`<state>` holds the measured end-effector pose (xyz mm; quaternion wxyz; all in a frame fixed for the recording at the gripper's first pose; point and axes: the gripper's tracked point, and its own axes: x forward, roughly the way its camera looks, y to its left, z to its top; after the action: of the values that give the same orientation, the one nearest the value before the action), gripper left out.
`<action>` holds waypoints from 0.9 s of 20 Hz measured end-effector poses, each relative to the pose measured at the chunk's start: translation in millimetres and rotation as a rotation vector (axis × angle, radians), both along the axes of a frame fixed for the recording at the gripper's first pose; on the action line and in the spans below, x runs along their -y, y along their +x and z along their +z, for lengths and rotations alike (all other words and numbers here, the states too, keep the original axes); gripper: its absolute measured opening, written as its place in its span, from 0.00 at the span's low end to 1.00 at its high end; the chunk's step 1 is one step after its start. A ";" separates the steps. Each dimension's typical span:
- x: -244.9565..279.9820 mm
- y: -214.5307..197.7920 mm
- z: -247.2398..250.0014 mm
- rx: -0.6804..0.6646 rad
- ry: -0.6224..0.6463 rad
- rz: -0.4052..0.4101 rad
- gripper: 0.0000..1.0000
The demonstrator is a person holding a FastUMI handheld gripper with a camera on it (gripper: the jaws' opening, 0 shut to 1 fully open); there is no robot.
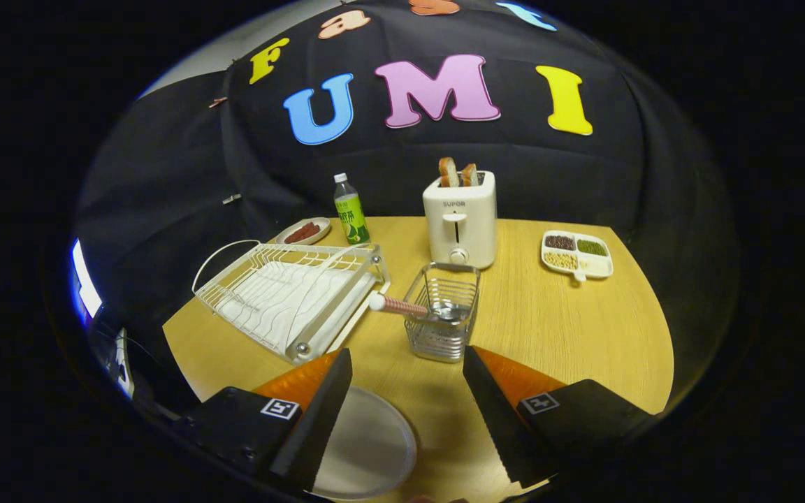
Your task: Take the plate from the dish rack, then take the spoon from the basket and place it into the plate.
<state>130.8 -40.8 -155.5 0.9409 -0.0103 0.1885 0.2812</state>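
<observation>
Table (570, 328), pale wood grain, rounded far edge, carries everything; black cloth wall behind it. Dish rack (284, 293), white wire, sits left of centre and holds no plate. Plate (367, 447) lies flat on the near table, partly under the left finger, so the first step reads as done. Toaster (460, 220) stands beyond the basket with two bread slices up. Basket (442, 311), open wire, sits just ahead of the fingers. Spoon (402, 306) rests in it, bowl down inside, striped handle leaning out over the left rim toward the rack; that handle looks like the easy place to grip. Gripper (408, 367) hangs above the near table, fingers spread wide with nothing between them, roughly lined up on the basket. Judged stage: approach to the spoon. Smaller items at the back: divided tray (577, 255) of beans right, green bottle (351, 216), small dish (303, 231) of red pieces beside it.
</observation>
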 end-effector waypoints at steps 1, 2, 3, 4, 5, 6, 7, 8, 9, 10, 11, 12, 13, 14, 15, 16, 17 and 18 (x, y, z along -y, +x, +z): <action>-7.1 6.5 3.6 0.021 0.000 0.007 0.98; -11.8 14.7 6.0 0.043 -0.003 0.007 0.98; -16.3 22.7 5.9 0.060 -0.008 0.003 0.98; -19.7 31.5 4.2 0.075 -0.012 -0.003 0.98; -21.5 41.2 -1.0 0.085 -0.023 -0.014 0.98; -21.5 50.2 -7.4 0.089 -0.034 -0.026 0.98; -21.8 57.4 -12.8 0.090 -0.042 -0.037 0.99; -21.6 63.8 -15.1 0.095 -0.042 -0.049 0.99; -23.4 68.8 -15.5 0.106 -0.030 -0.053 0.99; -24.9 72.4 -13.9 0.117 -0.025 -0.056 0.99; -24.2 75.8 -12.8 0.129 -0.023 -0.062 0.98; -25.1 78.5 -13.3 0.135 -0.019 -0.065 0.98; -27.6 80.1 -15.0 0.131 -0.014 -0.063 0.98; -29.1 82.2 -14.4 0.138 -0.011 -0.064 0.98; -29.4 86.0 -15.2 0.145 -0.013 -0.066 0.98; -31.7 86.4 -16.7 0.142 -0.009 -0.065 0.96; -34.0 86.1 -19.4 0.133 -0.007 -0.065 0.90; -36.0 85.8 -20.1 0.127 -0.002 -0.062 0.84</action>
<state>216.6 -4.8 -175.6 0.9592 -0.0233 0.1289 0.2506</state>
